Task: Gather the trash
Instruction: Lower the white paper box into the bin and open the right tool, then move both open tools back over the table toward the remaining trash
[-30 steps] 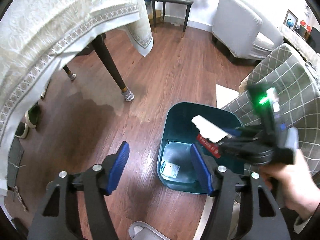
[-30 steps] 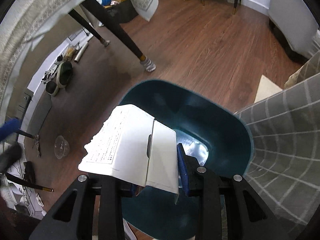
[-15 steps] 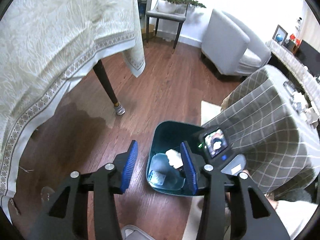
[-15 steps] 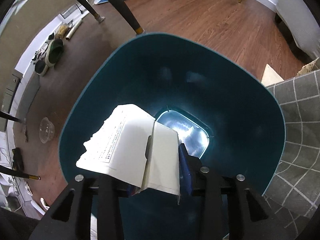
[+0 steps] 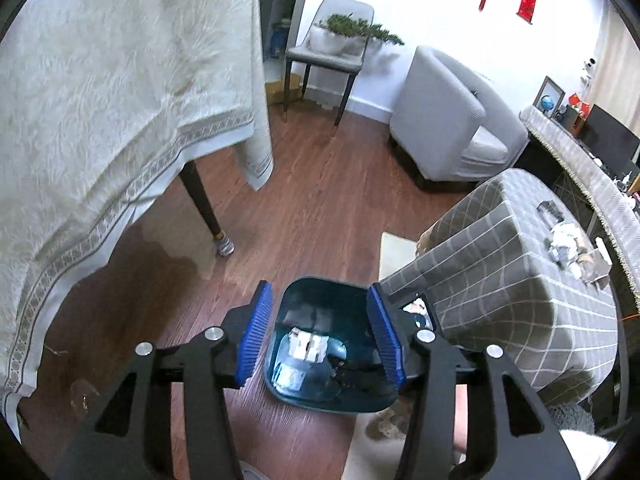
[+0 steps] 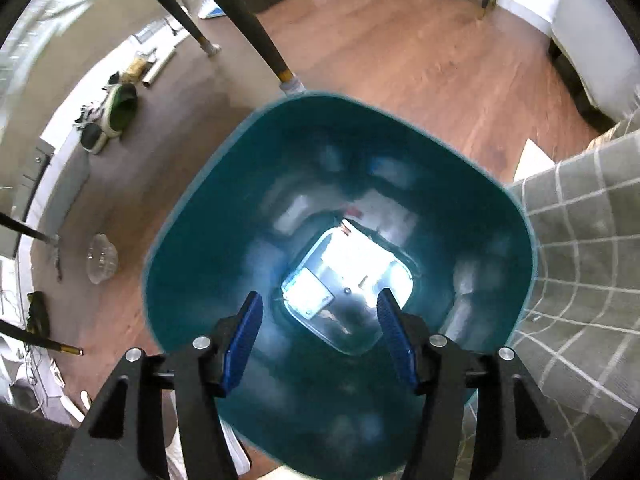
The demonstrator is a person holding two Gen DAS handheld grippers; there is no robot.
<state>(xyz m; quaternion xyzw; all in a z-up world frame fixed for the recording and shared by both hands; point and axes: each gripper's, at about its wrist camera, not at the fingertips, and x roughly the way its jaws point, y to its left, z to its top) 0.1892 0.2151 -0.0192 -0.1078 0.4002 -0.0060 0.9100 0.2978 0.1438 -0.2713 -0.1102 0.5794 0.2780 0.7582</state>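
Both the left gripper (image 5: 320, 336) and right gripper (image 6: 320, 336) gape wide, holding nothing. White paper (image 6: 352, 264) (overexposed) lies on the bin (image 6: 192, 248) floor.

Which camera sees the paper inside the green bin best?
The left wrist view: the white paper looks sharp at the bin's bottom. The right wrist view is closer, but there the paper is a blurry, glaring patch.

Left wrist view looks down from high, right from close above; both share the teal bin (image 5: 320, 292) (image 6: 224, 184).
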